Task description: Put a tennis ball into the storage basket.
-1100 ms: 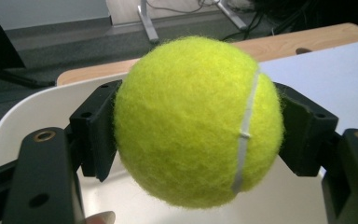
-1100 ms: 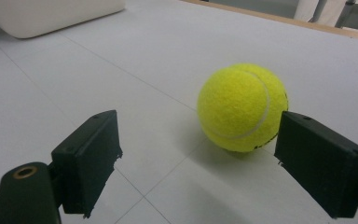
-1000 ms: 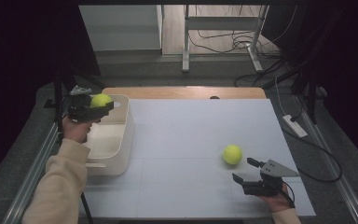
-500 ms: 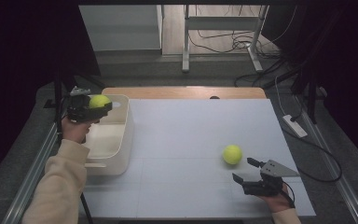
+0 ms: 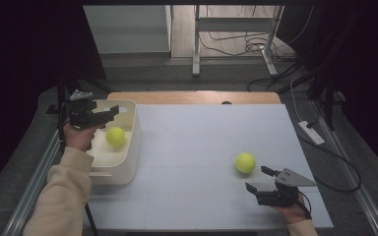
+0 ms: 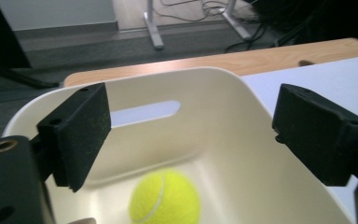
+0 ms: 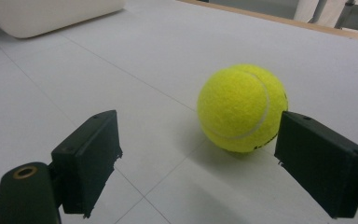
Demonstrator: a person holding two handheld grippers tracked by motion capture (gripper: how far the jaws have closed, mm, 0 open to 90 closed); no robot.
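While the high view alone shows both hands, the left gripper (image 5: 109, 113), jaws just spreading and empty, hangs above the bin (image 5: 133, 147) holding a tennis ball (image 5: 115, 135); the right gripper (image 5: 259, 180) gapes wide at five o'clock of the second ball (image 5: 245, 162).

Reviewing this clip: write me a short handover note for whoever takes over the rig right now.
Left gripper: above the white bin, jaws have just been opening, nothing between them.
Right gripper: jaws open, low over the table, aimed at the second ball, not touching it.
Things: one tennis ball sits inside the bin; the other tennis ball lies on the table just ahead of the right gripper.
Done: first ball binned.
Left: likely grasp the second ball and place it in the bin too.
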